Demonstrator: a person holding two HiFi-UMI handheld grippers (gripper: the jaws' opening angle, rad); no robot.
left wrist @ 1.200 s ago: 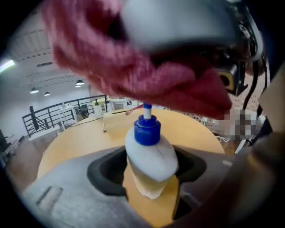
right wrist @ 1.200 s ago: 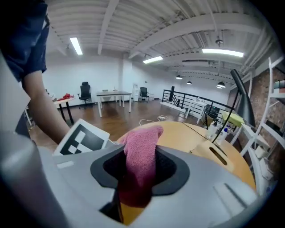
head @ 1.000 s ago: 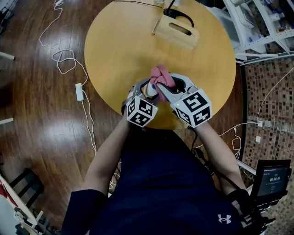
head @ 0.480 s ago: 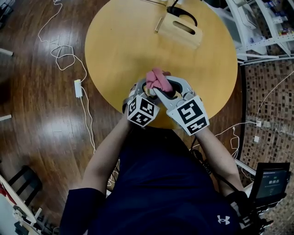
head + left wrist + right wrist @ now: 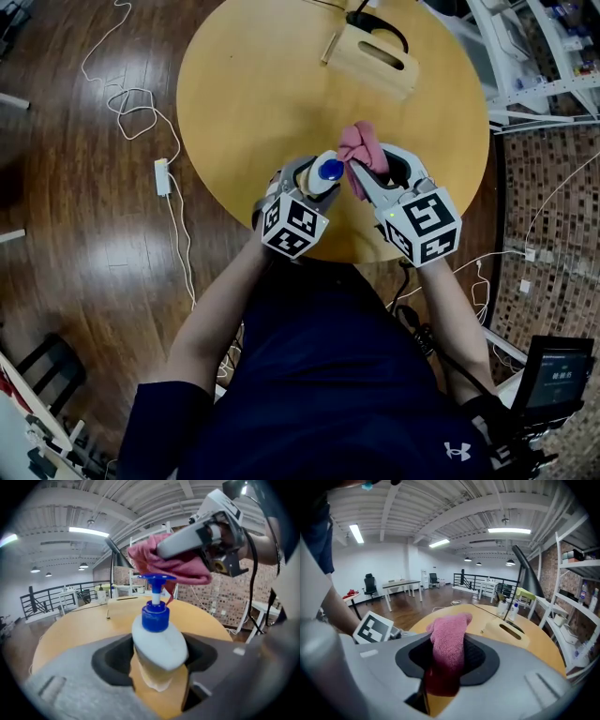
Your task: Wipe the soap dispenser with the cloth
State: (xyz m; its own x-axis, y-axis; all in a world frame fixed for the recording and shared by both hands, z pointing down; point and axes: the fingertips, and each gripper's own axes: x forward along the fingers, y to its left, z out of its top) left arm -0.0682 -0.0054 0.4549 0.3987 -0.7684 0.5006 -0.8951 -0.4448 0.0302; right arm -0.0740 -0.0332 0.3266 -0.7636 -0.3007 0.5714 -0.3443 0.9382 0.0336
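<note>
A white plastic soap dispenser (image 5: 326,173) had a blue cap; the terry cloth (image 5: 361,145) was pink, the round wooden table (image 5: 253,94) pale tan, the plank floor (image 5: 84,234) dark brown.

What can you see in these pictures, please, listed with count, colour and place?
table: one, round, light wood, before the person
soap dispenser: one, white with blue pump, over the table's near edge
cloth: one, pink, right of the pump
box: one, light wood, slotted, table's far side
cables: several, white, floor at left
screen: one, black, lower right
left gripper: one, grey, shut on the soap dispenser
right gripper: one, grey, shut on the cloth
</note>
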